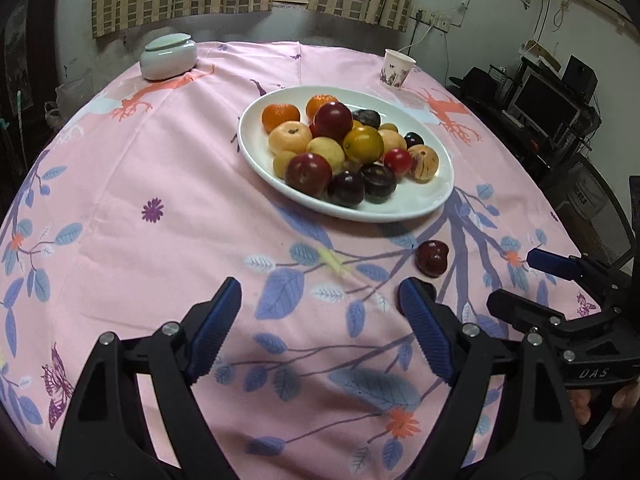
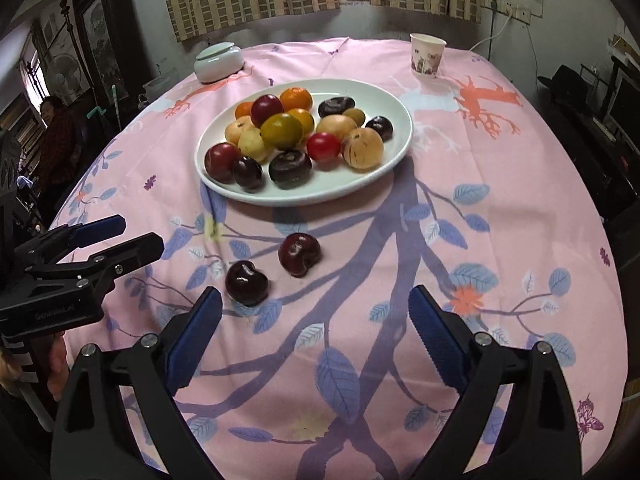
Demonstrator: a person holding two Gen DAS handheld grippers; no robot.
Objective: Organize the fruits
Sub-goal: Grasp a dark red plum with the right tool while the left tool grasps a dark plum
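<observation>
Just beyond empty jaws, two cherries

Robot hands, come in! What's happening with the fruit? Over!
Left gripper open, empty. Right gripper open, empty. Two dark cherries loose on the tablecloth, rest piled on the white plate. Nothing in the way. Over.

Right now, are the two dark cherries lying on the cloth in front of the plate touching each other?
Apart. The right wrist view shows pink tablecloth between the nearer cherry and the farther cherry; neither touches the plate.
</observation>
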